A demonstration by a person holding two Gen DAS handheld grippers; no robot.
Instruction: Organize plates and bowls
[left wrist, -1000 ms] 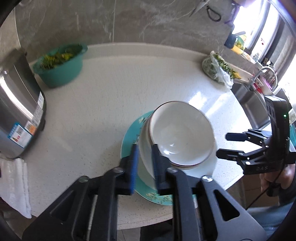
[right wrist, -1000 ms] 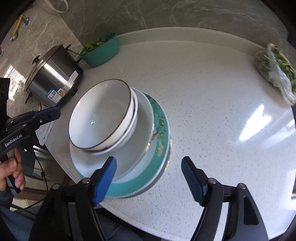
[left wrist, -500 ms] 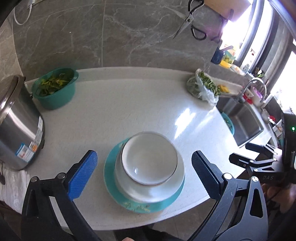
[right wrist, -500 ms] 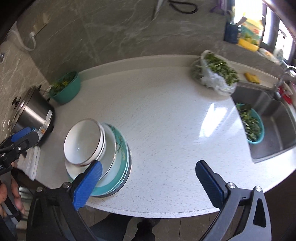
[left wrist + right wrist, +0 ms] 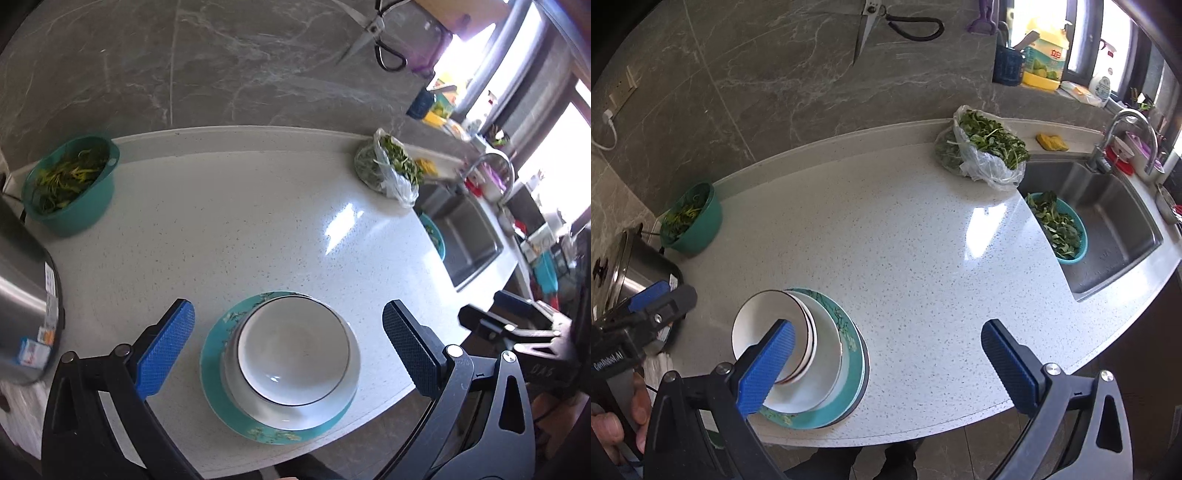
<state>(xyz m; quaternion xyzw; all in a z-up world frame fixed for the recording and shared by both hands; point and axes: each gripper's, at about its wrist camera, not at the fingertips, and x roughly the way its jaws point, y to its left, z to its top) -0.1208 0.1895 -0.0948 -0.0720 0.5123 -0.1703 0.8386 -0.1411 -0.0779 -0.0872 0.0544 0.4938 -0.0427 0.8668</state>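
Both my claws, left claw [image 5: 288, 339] and right claw [image 5: 886, 363], had just been opening, empty above the stacked white ceramic bowls [image 5: 293, 360] on the teal floral plate [image 5: 214, 373]; stacking looked finished, probably nothing left.

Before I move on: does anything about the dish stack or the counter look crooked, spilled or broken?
Nothing stands out. The white bowls sit nested on the white plate and teal plate, slightly off-centre but level, near the counter's front edge. No spills or chips show. Both the left gripper and right gripper are open and empty.
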